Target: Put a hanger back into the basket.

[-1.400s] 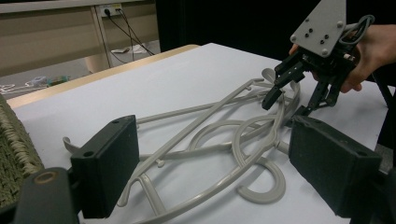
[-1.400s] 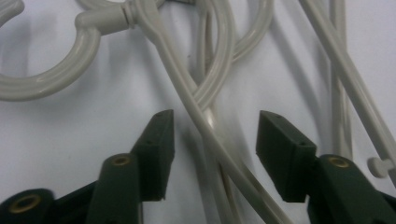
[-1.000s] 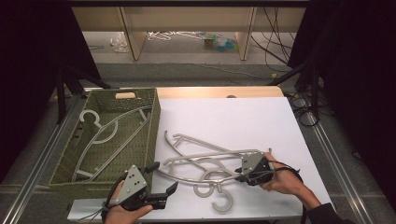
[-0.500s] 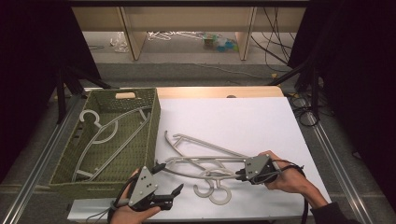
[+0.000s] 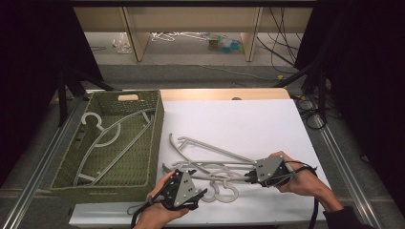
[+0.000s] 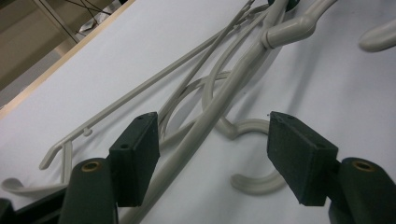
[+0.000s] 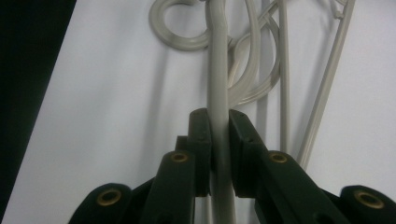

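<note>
Several grey plastic hangers (image 5: 210, 162) lie tangled on the white table (image 5: 239, 119) near its front edge. My right gripper (image 5: 248, 177) comes in from the right and is shut on one hanger's arm (image 7: 218, 70), which runs straight out between its pads. My left gripper (image 5: 198, 183) sits at the pile's left end. In the left gripper view its jaws (image 6: 212, 126) straddle a thick hanger arm (image 6: 210, 107) and a hook (image 6: 252, 182). The jaws have just been closing, but the pads stand off the arm on both sides.
A green woven basket (image 5: 155, 138) stands left of the white sheet with two hangers (image 5: 102, 138) lying in it. Bare white surface stretches behind the pile. Metal rails flank the table, cables (image 5: 310, 114) trail at the right, and shelving stands beyond.
My left gripper has slid right to the hanger pile and its jaws have narrowed. The right gripper has risen slightly with the hanger arm in it.
</note>
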Demonstrator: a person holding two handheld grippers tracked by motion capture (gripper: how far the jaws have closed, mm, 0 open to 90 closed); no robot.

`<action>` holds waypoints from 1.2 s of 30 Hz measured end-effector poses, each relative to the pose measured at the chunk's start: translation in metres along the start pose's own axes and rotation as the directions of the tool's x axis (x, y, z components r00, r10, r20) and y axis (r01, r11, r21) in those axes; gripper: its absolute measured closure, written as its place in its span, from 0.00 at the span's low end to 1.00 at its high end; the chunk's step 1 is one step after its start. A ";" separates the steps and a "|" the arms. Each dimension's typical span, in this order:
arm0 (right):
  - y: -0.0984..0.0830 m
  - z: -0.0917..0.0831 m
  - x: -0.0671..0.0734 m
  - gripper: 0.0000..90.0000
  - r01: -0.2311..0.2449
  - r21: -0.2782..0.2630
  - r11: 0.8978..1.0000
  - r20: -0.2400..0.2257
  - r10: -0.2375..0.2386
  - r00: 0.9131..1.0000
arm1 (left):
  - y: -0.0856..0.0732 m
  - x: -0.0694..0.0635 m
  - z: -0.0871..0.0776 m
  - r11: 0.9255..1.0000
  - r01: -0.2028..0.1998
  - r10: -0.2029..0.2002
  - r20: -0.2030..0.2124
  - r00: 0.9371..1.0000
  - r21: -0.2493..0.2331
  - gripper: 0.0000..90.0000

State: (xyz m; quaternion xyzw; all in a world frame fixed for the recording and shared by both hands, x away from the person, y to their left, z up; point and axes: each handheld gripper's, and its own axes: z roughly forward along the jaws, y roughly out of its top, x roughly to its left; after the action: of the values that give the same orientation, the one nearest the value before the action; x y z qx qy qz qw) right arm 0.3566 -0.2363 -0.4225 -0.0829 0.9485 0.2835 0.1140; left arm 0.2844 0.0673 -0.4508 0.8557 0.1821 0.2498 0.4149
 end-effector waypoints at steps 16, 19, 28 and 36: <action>0.001 -0.006 0.001 0.90 0.010 -0.004 1.000 -0.009 -0.010 1.000 | 0.013 0.009 0.032 0.988 -0.153 0.150 0.055 0.987 0.037 0.61; 0.001 -0.005 0.001 0.90 0.007 -0.015 1.000 -0.002 -0.007 1.000 | 0.014 0.011 0.036 0.982 -0.181 0.177 0.080 0.981 0.053 0.70; 0.000 -0.007 -0.001 0.89 -0.012 -0.025 1.000 0.012 0.012 1.000 | 0.022 0.013 0.038 0.952 -0.300 0.295 0.092 0.951 0.052 0.81; -0.003 -0.018 -0.008 0.69 -0.106 -0.074 0.992 0.128 0.115 0.985 | 0.040 0.013 0.034 0.950 -0.311 0.305 0.128 0.944 0.029 0.88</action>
State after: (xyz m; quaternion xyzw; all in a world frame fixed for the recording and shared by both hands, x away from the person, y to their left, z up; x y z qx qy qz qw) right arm 0.3620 -0.2483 -0.4072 -0.0151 0.9319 0.3261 0.1578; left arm 0.3188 0.0294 -0.4335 0.8972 0.0265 0.2543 0.3600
